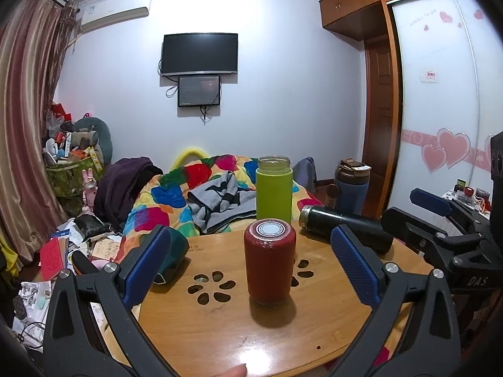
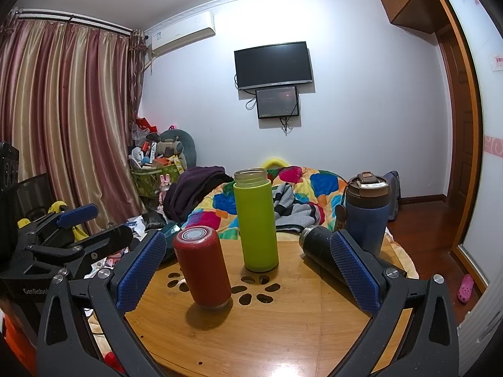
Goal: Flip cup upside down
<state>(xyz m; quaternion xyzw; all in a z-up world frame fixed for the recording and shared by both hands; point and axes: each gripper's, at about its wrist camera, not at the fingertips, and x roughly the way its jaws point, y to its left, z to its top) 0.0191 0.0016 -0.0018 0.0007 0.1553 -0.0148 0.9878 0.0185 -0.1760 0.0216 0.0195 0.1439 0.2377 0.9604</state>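
Note:
A red cup (image 1: 269, 262) stands on the round wooden table (image 1: 317, 320), with what looks like its base ring facing up; it also shows in the right wrist view (image 2: 202, 267). A lime-green cup (image 1: 274, 188) stands behind it with its open mouth up, seen too in the right wrist view (image 2: 256, 220). A black flask (image 1: 344, 227) lies on its side at the right, also in the right wrist view (image 2: 320, 249). My left gripper (image 1: 250, 264) is open, fingers either side of the red cup, not touching. My right gripper (image 2: 248, 270) is open and empty.
A blue tumbler with a brown lid (image 2: 366, 210) stands at the table's back right. A dark green object (image 1: 171, 257) lies at the table's left edge. Beyond the table is a bed with a colourful quilt (image 1: 176, 194). Clutter covers the floor at left (image 1: 59, 251).

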